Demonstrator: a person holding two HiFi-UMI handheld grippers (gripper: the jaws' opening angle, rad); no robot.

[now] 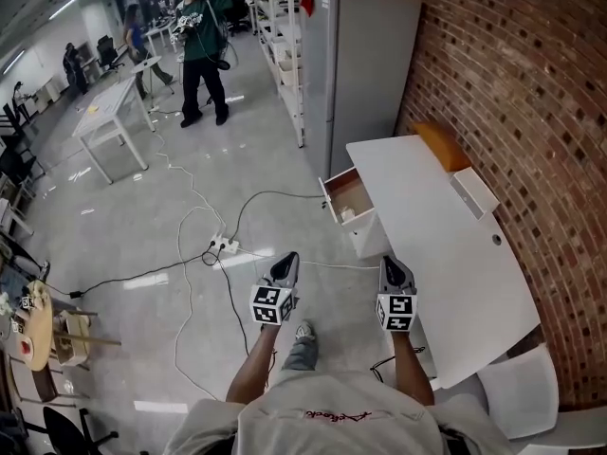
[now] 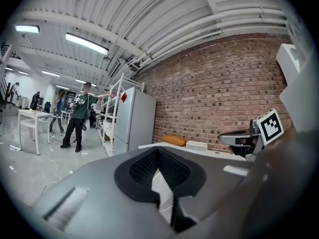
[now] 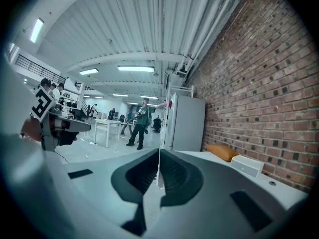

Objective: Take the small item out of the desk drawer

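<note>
The white desk (image 1: 446, 254) stands along the brick wall at the right. Its drawer (image 1: 334, 200) is pulled out toward the floor side, and a small white item (image 1: 347, 214) lies inside near the front. My left gripper (image 1: 286, 259) hangs over the floor, short of the drawer, with its jaws shut and empty (image 2: 158, 152). My right gripper (image 1: 393, 263) hovers by the desk's near edge, just below the drawer, also shut on nothing (image 3: 159, 156). Both point toward the drawer without touching it.
An orange cushion (image 1: 442, 146) and a white box (image 1: 474, 192) lie on the desk's far side. A grey cabinet (image 1: 365, 64) stands beyond the desk. A power strip (image 1: 224, 246) and cables trail across the floor. A white chair (image 1: 517, 391) is near right. A person in green (image 1: 201, 45) stands far off.
</note>
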